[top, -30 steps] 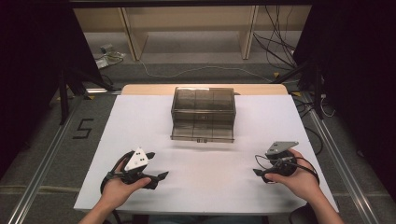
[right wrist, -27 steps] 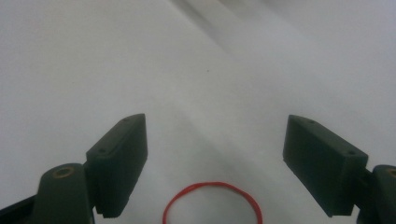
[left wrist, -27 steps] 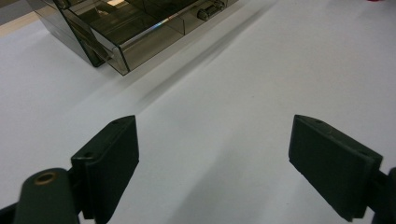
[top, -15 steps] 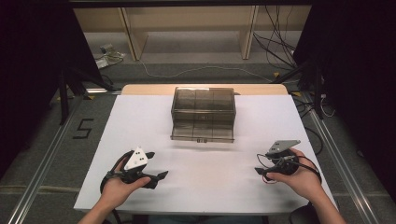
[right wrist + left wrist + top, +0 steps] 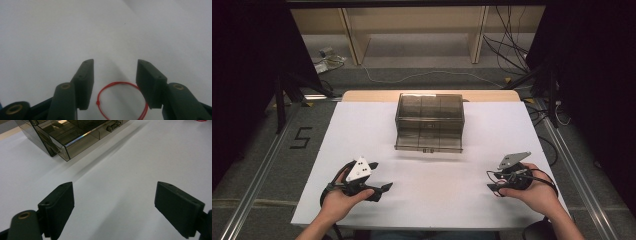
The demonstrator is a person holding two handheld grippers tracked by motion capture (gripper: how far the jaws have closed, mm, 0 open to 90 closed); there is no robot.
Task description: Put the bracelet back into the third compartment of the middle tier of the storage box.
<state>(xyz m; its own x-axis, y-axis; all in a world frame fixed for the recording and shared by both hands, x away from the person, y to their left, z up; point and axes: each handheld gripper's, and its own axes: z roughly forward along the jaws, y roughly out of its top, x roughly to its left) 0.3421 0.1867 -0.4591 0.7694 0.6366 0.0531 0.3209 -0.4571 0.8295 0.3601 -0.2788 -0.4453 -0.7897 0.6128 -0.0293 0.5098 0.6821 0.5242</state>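
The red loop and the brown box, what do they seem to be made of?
The red loop looks like thin thread or string: it has a small knot and lies limp on the table. The brown box looks like smoked clear plastic, glossy: its inner dividers show through, and its edges reflect light.

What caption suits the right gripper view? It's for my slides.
Open right tool poised over a red string loop lying on the white table.

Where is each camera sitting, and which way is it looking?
High view: above the person's side, looking forward and down at the white table, smoky plastic box, both hands.
Left gripper view: on the left gripper, open jaws toward the box.
Right gripper view: on the right gripper, over a red string loop.
Shared: high and left views show the box.
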